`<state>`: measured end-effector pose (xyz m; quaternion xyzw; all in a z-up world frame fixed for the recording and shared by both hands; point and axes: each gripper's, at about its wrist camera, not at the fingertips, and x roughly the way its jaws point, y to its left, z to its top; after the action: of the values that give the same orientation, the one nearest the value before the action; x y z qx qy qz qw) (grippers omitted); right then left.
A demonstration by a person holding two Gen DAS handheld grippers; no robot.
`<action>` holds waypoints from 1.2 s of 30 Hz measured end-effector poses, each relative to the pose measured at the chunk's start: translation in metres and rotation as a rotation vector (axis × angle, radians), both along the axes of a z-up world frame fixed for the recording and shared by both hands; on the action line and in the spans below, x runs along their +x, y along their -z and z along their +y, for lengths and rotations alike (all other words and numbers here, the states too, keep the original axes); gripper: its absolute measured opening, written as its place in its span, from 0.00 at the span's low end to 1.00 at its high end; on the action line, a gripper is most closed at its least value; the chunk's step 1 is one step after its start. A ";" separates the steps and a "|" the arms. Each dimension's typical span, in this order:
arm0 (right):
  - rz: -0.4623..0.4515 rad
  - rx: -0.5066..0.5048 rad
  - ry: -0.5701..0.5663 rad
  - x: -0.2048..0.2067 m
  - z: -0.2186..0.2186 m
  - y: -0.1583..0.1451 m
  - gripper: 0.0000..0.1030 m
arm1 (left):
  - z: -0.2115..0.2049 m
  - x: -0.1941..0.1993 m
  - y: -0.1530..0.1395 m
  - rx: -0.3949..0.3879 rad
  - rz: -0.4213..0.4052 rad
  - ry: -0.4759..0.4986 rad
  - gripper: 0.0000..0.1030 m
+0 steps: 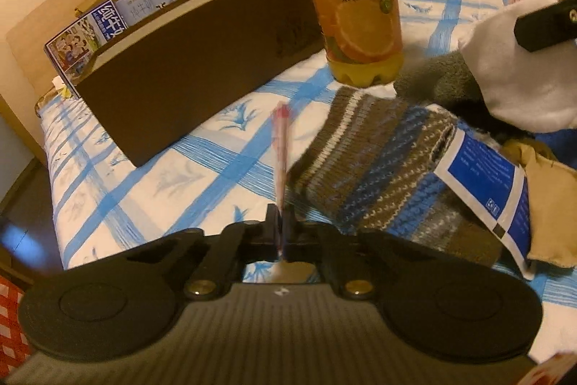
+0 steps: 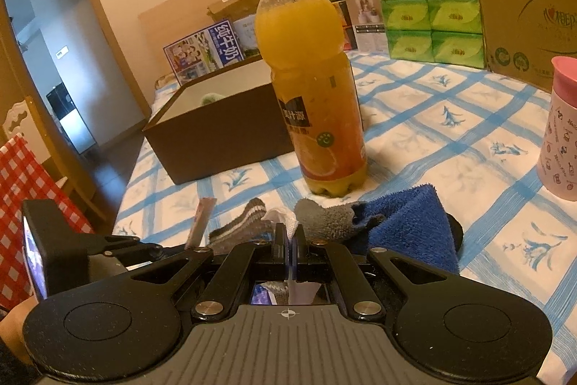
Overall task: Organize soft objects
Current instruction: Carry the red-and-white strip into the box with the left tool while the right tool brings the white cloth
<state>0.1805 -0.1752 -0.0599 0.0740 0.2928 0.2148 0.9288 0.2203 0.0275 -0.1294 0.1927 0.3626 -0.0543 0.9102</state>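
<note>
My left gripper (image 1: 282,222) is shut on a red pen (image 1: 280,147) that sticks up and forward above the blue-checked cloth. To its right lies a striped knitted sock (image 1: 375,165), a grey fleece piece (image 1: 436,78) and a white cloth (image 1: 515,67). My right gripper (image 2: 290,240) is shut on that white cloth (image 2: 277,217), of which little shows between its jaws. Ahead of it lie a grey sock (image 2: 328,217), a blue towel (image 2: 411,222) and the striped sock (image 2: 245,222). The brown open box (image 2: 216,132) stands at the back left, with something green inside.
An orange juice bottle (image 2: 317,89) stands between the pile and the box. A pink cup (image 2: 560,128) is at the right. A blue-white sachet (image 1: 483,183) and tan cloth (image 1: 551,197) lie on the pile. Cartons, tissue packs (image 2: 429,9) and a milk box (image 2: 202,49) line the back.
</note>
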 end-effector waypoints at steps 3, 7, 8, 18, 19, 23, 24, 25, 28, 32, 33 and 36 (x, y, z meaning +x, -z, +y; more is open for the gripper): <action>-0.007 0.004 -0.008 0.000 0.003 -0.004 0.02 | 0.007 -0.004 -0.007 -0.038 -0.009 -0.017 0.01; -0.030 0.003 -0.031 0.000 0.012 -0.012 0.02 | 0.024 -0.008 -0.021 -0.128 -0.005 -0.065 0.01; -0.037 0.004 -0.038 0.001 0.014 -0.015 0.02 | 0.029 -0.009 -0.026 -0.143 -0.009 -0.074 0.01; -0.123 -0.005 -0.114 0.017 0.049 -0.042 0.02 | 0.062 -0.015 -0.086 -0.210 -0.103 -0.128 0.01; -0.129 -0.007 -0.120 0.020 0.053 -0.044 0.02 | 0.066 -0.014 -0.092 -0.218 -0.112 -0.131 0.01; -0.157 -0.012 -0.150 0.033 0.071 -0.055 0.02 | 0.077 -0.007 -0.111 -0.240 -0.140 -0.144 0.01; -0.173 -0.020 -0.157 0.036 0.076 -0.059 0.02 | 0.080 -0.004 -0.115 -0.241 -0.146 -0.146 0.01; -0.186 -0.029 -0.161 0.040 0.081 -0.061 0.02 | 0.082 -0.001 -0.119 -0.242 -0.151 -0.149 0.01; -0.223 -0.048 -0.172 0.054 0.096 -0.071 0.02 | 0.089 0.009 -0.130 -0.250 -0.168 -0.152 0.01; -0.271 -0.071 -0.170 0.074 0.118 -0.085 0.02 | 0.099 0.028 -0.145 -0.271 -0.181 -0.156 0.01; -0.282 -0.074 -0.171 0.079 0.123 -0.088 0.02 | 0.102 0.034 -0.148 -0.277 -0.181 -0.159 0.01; -0.311 -0.088 -0.166 0.097 0.139 -0.095 0.02 | 0.110 0.050 -0.157 -0.289 -0.187 -0.164 0.01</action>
<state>0.2777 -0.0367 0.0349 -0.0253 0.1599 0.2866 0.9443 0.2703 0.1371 0.0274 0.0338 0.2794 -0.0131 0.9595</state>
